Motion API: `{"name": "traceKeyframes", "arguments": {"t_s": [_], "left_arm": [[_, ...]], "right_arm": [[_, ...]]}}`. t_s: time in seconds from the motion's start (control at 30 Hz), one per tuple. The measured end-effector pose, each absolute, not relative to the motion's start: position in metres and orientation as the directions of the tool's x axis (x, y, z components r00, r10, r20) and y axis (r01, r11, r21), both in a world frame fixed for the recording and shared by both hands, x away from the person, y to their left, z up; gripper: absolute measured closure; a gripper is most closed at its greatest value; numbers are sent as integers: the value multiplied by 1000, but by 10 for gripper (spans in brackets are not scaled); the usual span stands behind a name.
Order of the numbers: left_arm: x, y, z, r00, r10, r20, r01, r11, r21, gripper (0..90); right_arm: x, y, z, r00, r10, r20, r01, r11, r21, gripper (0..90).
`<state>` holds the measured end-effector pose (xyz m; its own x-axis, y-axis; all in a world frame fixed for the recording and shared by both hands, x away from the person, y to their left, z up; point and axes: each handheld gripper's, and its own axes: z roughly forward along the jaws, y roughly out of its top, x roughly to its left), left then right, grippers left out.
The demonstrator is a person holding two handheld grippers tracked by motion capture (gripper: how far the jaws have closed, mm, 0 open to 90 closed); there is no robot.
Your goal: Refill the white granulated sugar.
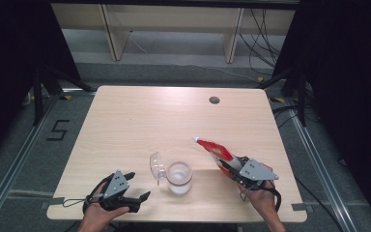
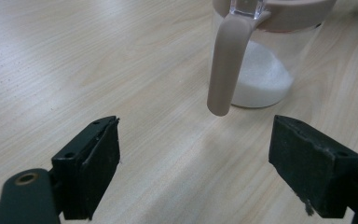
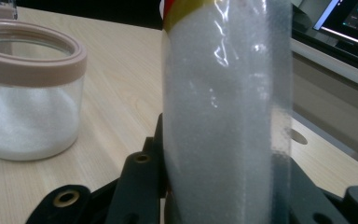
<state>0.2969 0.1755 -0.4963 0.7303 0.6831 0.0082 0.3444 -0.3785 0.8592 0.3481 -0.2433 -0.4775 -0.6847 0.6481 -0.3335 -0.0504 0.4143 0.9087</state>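
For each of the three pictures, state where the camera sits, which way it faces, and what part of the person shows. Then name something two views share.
High view: above the table's near edge, facing forward and down; both hands show, left claw, right claw.
Left gripper view: on the left claw, facing the jar; open jaws.
Right gripper view: on the right claw, facing along the pouch it holds.
Shared: the jar of white grains.

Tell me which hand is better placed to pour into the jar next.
Right. The right gripper already holds the bag of white grains beside the open jar; the left gripper sits open and empty.
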Motion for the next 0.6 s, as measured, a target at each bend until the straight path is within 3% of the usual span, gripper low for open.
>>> {"name": "traceKeyframes", "arguments": {"t_s": [0.6], "left_arm": [[297,176,-497,720,694,7,348,-370,862,161]], "right_arm": [[341,-266,-473,-648,716,-261,53,384,922,710]]}}
